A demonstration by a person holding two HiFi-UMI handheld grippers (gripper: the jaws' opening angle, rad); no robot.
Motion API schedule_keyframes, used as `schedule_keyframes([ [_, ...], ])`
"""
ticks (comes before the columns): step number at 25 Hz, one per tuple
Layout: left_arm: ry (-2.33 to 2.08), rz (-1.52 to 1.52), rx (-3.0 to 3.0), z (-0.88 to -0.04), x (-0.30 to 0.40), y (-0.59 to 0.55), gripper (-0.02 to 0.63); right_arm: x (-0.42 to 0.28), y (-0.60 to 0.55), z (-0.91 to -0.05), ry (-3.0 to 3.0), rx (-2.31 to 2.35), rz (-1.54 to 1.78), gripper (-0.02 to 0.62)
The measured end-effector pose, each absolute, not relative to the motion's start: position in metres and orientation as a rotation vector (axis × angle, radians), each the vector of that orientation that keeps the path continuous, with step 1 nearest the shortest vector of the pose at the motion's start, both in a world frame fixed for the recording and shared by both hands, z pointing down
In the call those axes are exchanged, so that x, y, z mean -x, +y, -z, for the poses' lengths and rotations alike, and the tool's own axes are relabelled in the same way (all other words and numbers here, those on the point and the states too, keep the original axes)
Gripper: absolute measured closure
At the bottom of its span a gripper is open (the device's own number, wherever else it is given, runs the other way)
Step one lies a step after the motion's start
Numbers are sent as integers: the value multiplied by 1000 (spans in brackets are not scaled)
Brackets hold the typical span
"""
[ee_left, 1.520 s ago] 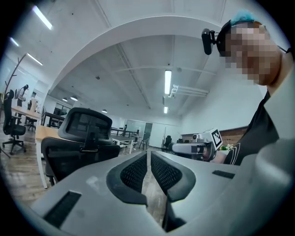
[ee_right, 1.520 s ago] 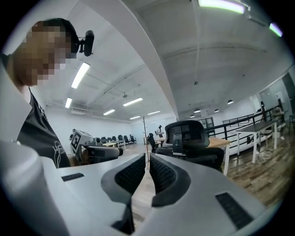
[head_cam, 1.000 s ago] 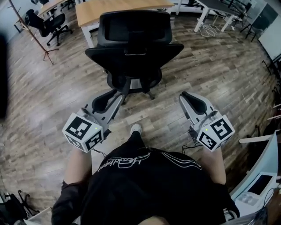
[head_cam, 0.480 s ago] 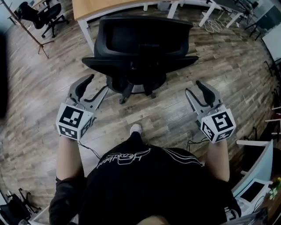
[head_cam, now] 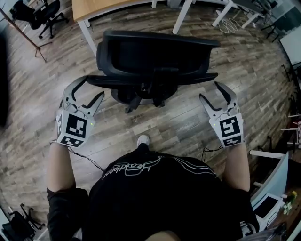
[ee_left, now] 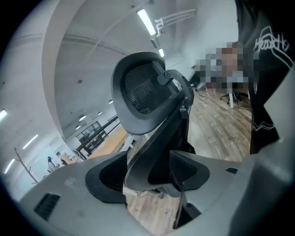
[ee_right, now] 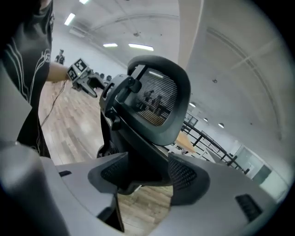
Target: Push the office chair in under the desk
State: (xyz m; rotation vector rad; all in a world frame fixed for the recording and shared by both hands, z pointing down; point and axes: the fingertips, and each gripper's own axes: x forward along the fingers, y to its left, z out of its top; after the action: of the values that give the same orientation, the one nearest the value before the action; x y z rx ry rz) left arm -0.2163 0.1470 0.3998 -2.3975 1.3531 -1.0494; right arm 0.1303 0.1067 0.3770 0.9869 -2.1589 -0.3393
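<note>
A black office chair stands with its back toward me, in front of a wooden-topped desk. My left gripper is at the left edge of the backrest and my right gripper is at its right edge. Both have just been opening and stand wide open. In the left gripper view the chair's backrest edge runs between the left gripper's jaws without being pressed. In the right gripper view the backrest likewise lies between the right gripper's open jaws.
Another black chair and a slanted wooden pole are at the far left. White desk legs and loose cables lie at the far right. A white unit stands at my right side. My shoe is behind the chair base.
Both grippers have moved forward and outward to the backrest's two side edges, rolled, and their jaws have gone from shut to wide open. The chair now shows closer below me.
</note>
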Motion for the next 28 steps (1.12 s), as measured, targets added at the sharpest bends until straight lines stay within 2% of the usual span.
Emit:
schedule_keyframes([
  [7, 1182, 1240, 2284, -418, 223, 128, 333, -138, 70, -401, -1941, -916, 564, 316],
  [19, 1122, 1332, 2223, -442, 226, 100, 336, -141, 38, -417, -1838, -893, 642, 317],
  [22, 1122, 1343, 2200, -443, 225, 96, 371, -142, 35, -418, -1836, -889, 656, 318],
  [28, 1057, 1400, 2212, -447, 224, 94, 388, -141, 32, -419, -1815, -849, 683, 319],
])
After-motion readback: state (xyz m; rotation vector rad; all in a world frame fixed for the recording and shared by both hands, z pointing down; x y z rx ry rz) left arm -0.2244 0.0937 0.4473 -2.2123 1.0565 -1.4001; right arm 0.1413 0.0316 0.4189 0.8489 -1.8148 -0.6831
